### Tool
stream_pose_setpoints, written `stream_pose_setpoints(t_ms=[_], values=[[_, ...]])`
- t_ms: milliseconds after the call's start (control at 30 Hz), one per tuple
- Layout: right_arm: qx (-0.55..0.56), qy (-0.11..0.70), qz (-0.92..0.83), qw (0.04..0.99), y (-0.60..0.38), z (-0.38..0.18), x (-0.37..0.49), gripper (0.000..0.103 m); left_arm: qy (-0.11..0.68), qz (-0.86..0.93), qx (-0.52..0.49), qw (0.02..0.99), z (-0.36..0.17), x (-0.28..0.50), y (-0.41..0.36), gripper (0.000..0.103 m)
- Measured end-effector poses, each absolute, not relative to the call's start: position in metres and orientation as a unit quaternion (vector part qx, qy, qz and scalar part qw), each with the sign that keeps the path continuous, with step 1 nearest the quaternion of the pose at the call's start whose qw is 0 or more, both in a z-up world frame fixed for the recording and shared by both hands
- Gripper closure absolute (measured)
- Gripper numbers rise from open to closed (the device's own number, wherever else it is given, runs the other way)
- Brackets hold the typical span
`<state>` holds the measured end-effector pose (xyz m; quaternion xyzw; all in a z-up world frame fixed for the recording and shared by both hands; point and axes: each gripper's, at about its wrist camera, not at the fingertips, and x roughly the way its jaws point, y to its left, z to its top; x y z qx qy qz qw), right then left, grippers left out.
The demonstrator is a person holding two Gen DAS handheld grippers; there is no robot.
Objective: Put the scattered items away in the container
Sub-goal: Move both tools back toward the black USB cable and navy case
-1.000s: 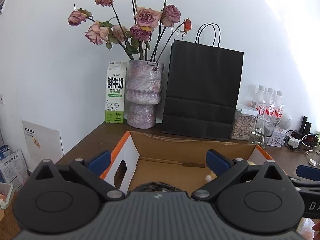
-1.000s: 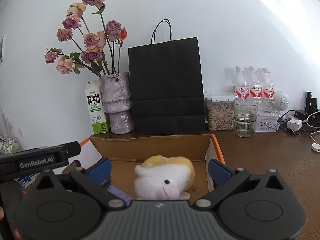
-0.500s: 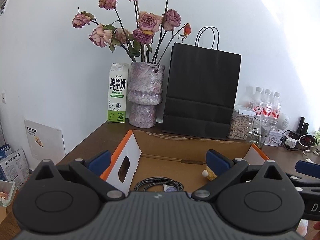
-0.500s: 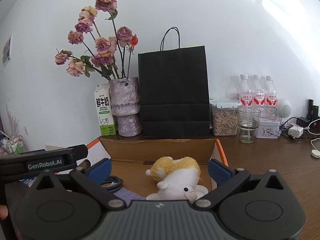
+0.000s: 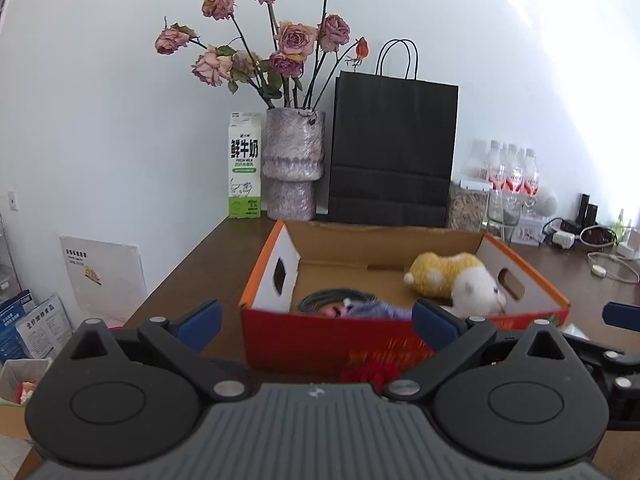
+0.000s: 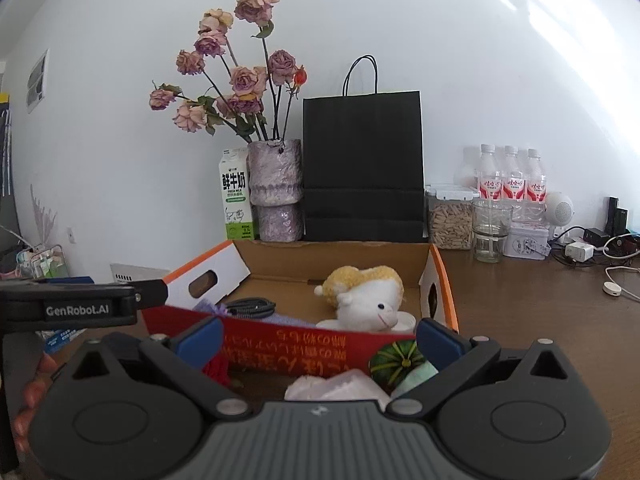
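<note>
**Both grippers back off the box, items still waiting in front**

Both cameras have pulled back and up over the last second: the box's red front wall, out of view before, now fills the lower middle of each picture. The left gripper [image 5: 316,322] has its blue fingers [image 5: 199,319] spread wide with nothing between them, and the right gripper [image 6: 318,336] is equally wide and empty. That spread probably readies them for the next pick.

Just past the right fingers [image 6: 438,338], on the brown surface [image 6: 540,320] before the box, lie a striped green ball [image 6: 394,358], a pale pink soft thing [image 6: 340,388] and a red tassel [image 6: 216,370], all partly hidden by the gripper body, so their full shapes cannot be made out. These look like the remaining scattered items.

Inside the cardboard box [image 5: 400,334] rest a plush sheep [image 5: 460,280], a coiled black cable [image 5: 336,298] and a purple cloth [image 5: 376,310], its near part cut off by the wall.

Behind stand a flower vase [image 5: 294,164], milk carton [image 5: 245,172] and black paper bag [image 5: 394,148].
</note>
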<state>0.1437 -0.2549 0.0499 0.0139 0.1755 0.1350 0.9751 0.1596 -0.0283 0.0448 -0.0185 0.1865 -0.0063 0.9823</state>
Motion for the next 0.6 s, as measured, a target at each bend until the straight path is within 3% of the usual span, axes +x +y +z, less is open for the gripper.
stream_pose_setpoints(t_ms=[300,500,600], values=[[-0.01,0.226,0.154,0.962,-0.256,0.017,0.09,0.0,0.221,0.012,-0.015,0.975,0.017,0.114,0.006,0.0],[-0.016,0.268,0.174,0.947,-0.242,0.003,0.094,0.017,0.247,0.034,-0.026,0.968,0.002,0.106,0.032,0.0],[-0.023,0.285,0.177,0.942,-0.231,-0.003,0.103,0.021,0.25,0.036,-0.037,0.967,-0.002,0.104,0.042,0.0]])
